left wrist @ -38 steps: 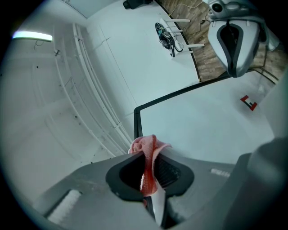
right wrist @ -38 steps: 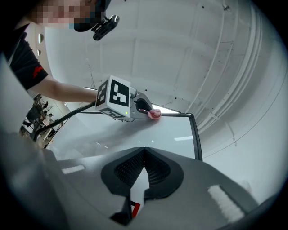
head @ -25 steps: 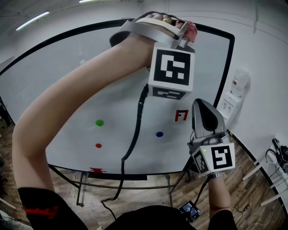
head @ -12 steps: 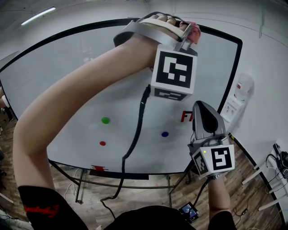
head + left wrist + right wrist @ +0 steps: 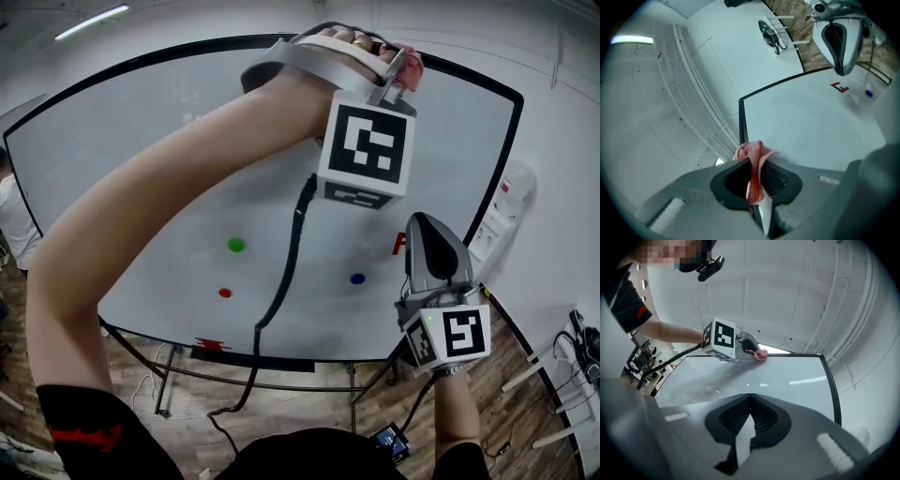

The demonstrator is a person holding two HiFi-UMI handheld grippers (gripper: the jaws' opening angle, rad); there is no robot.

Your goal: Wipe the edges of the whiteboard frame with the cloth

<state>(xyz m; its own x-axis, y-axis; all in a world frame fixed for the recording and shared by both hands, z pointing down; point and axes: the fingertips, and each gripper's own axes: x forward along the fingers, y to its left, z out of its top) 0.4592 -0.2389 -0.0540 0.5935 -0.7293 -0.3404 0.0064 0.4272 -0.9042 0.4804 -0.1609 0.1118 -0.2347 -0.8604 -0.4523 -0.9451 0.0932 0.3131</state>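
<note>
Your left claw (image 5: pixel 753 190) pinches the pink cloth (image 5: pixel 751 152) at the whiteboard frame (image 5: pixel 740 117), top edge; slide it flat along the black strip towards the corner. Right claw (image 5: pixel 749 423): pressed together, empty.

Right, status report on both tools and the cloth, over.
Left tool shut on pink cloth at whiteboard frame's top edge. Right tool shut, empty. Nothing blocking the frame.

We see 3 dots: green dot (image 5: pixel 236 245) upper-left, red dot (image 5: pixel 225 292) just below it, blue dot (image 5: pixel 357 278) off to the right. Wood floor (image 5: pixel 309 398) w/ small lit-screen device (image 5: pixel 391 441). White dispenser (image 5: pixel 497 220) at right, strip light (image 5: pixel 91 21) top-left.
</note>
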